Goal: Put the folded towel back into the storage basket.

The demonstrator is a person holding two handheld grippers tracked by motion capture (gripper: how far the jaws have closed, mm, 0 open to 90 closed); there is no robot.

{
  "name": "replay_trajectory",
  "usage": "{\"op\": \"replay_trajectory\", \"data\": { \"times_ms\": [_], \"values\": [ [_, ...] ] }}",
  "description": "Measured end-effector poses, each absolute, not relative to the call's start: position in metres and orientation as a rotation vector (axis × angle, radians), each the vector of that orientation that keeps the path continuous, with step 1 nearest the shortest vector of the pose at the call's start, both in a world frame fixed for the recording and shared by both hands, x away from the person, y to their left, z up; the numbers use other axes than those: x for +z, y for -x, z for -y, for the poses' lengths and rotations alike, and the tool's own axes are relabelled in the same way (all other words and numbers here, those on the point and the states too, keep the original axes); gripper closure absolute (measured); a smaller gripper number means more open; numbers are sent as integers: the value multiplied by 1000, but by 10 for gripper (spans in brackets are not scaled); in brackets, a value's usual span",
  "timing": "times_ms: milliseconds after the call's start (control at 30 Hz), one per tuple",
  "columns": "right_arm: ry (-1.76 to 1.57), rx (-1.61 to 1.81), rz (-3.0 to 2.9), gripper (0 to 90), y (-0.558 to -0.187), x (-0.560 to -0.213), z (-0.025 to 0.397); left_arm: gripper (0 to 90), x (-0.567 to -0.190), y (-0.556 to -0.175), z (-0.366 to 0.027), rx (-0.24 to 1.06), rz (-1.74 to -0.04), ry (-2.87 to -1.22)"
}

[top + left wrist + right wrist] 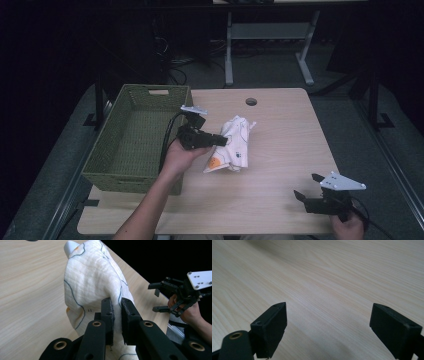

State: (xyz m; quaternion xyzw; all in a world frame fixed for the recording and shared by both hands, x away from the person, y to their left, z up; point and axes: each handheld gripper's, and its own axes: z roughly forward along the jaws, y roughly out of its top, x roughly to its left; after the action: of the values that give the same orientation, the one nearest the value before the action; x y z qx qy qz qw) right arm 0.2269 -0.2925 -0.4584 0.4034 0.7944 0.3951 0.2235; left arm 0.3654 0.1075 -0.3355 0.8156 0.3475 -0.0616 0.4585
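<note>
The left gripper [223,140] is clenched on a fold of the white cloth [235,145], lying on the surface [280,150] beside the empty green basket [107,150]. The right gripper [307,186] is released, well apart.

The basket [135,140] sits at the table's [280,150] left edge, the cloth [234,144] just right of it.

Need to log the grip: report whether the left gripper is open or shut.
Shut: the left gripper pinches a fold of the cloth between its jaws.
</note>
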Motion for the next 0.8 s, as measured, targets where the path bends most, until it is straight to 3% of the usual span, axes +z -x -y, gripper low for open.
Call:
{"op": "replay_trajectory", "data": {
  "times_ms": [800],
  "values": [
    [-1123, 1081, -2192, 139, -228, -459, 292, 820, -319, -365, -141, -147, -880, -1940]
  ]
}}
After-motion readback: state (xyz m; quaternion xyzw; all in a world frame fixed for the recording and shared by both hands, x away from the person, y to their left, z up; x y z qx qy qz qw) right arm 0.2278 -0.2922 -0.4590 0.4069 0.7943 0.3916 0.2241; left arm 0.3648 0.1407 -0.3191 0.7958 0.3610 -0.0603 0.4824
